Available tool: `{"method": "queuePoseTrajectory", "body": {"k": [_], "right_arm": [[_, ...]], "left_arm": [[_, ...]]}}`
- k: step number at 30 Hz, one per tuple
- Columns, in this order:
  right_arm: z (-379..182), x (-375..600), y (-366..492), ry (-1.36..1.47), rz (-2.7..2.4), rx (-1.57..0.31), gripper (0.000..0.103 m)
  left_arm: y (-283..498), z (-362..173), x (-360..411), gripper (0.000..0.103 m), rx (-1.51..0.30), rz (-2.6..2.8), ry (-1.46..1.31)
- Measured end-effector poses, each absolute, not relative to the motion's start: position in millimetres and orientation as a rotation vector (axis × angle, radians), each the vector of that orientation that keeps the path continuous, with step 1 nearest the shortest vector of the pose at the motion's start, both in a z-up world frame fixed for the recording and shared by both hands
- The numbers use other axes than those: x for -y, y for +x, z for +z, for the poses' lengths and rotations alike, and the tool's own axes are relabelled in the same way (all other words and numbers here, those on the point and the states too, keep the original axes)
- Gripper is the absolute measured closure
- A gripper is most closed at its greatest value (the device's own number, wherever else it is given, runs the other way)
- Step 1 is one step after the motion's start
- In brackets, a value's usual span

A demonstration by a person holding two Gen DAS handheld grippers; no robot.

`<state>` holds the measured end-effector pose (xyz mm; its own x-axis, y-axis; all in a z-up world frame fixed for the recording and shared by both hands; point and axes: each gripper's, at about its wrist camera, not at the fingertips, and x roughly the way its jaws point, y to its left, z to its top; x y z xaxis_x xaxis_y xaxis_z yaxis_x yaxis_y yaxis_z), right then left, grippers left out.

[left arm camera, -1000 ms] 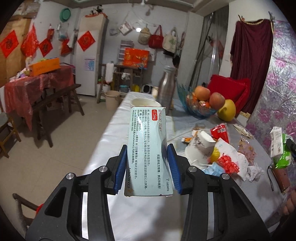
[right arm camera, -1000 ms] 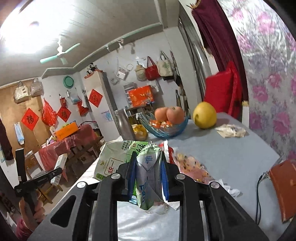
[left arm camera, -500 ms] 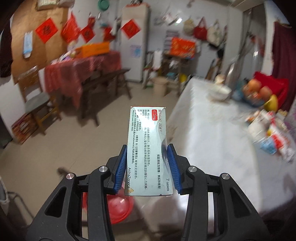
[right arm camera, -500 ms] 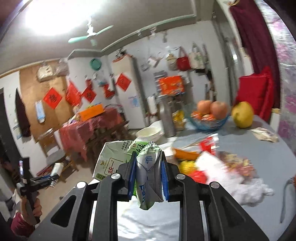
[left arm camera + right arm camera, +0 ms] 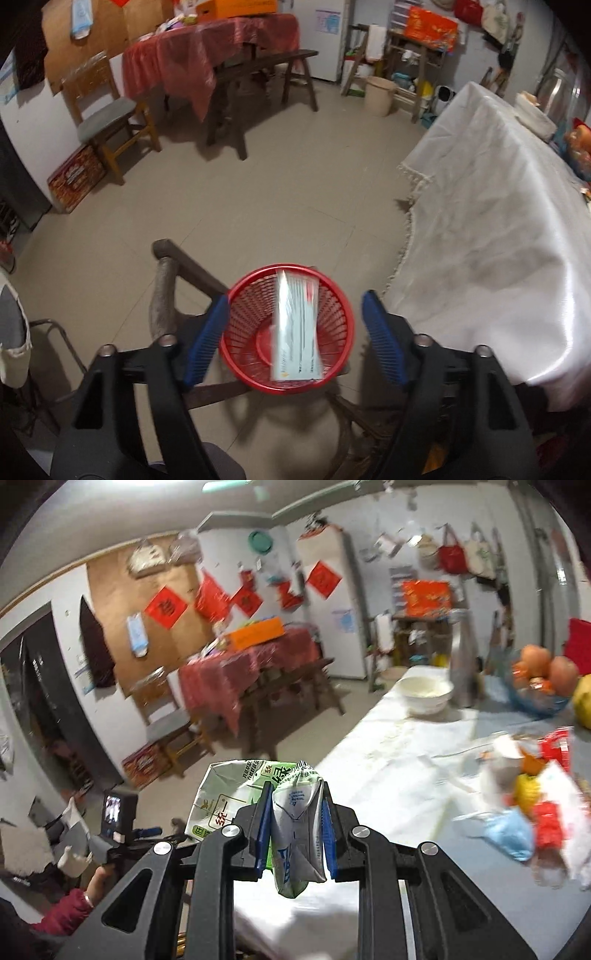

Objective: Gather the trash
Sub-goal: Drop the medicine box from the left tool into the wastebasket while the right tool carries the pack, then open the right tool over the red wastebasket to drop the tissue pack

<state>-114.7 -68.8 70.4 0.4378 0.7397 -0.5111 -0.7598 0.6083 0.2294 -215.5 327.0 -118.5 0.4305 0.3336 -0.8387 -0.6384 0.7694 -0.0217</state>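
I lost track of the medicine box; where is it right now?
In the left wrist view, the medicine box is inside the red basket, between the open fingers of the left hand-held gripper, left of the white-clothed table.

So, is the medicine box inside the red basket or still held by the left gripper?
Inside: the medicine box lies within the red basket, and the left gripper is open.

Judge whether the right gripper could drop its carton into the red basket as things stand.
Probably not yet: the right gripper, shut on the crushed carton, is over the table; the red basket sits under the left gripper.
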Motion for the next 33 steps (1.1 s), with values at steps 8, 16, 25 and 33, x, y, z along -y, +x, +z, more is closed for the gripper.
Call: {"method": "queuePoseTrajectory", "body": {"k": [8,16,25,33], "right_arm": [[59,-34,-148,-0.153,1.085,-0.722,0.079],[31,-161,-178,-0.296,1.208,-0.815,0.078],[28,-173,-192,-0.334,1.183,-0.771,0.054],[37,-127,-177,-0.29,1.148,-0.731,0.047]], "left_arm": [[-254,-89,-365,0.007,-0.803,0.778,-0.379],[-290,-63,-400,0.007,-0.716,0.848,-0.457],[-306,-44,-403,0.007,-0.655,0.888,-0.441],[-290,-34,-387,0.007,-0.656,0.842,-0.415]]}}
